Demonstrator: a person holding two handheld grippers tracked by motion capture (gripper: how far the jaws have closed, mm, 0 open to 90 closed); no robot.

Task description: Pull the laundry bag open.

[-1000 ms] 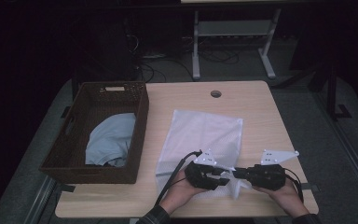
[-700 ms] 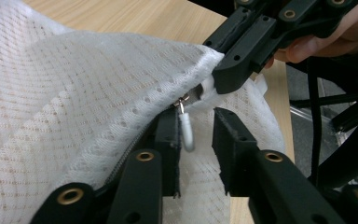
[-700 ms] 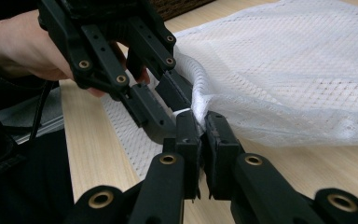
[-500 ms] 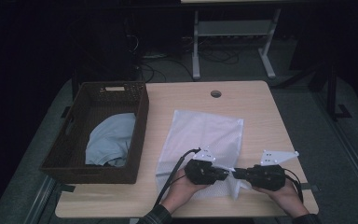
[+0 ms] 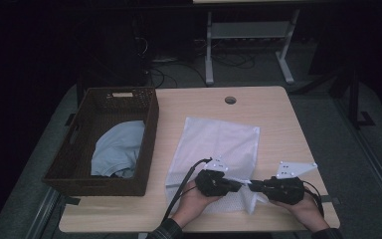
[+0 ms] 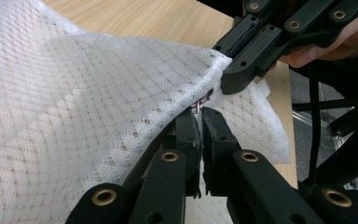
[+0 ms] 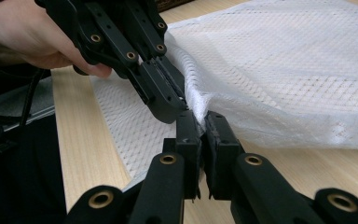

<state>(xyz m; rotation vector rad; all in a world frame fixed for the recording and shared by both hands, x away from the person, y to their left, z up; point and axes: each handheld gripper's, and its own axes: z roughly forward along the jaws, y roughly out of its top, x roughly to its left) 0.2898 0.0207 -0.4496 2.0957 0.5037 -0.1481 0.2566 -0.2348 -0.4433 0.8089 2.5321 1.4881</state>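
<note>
The white mesh bag [image 5: 218,149] lies flat on the wooden bench [image 5: 273,119], right of a brown wicker basket [image 5: 82,149] holding a pale blue cloth [image 5: 117,154]. At the bag's near edge the left gripper [image 5: 239,185] and right gripper [image 5: 251,186] meet tip to tip. Each has its fingers [image 6: 200,135] pinched together on the mesh edge, lifting it slightly off the bench.

Left gripper [image 5: 239,185] and right gripper [image 5: 252,186] tip-to-tip, fingers closed
</note>
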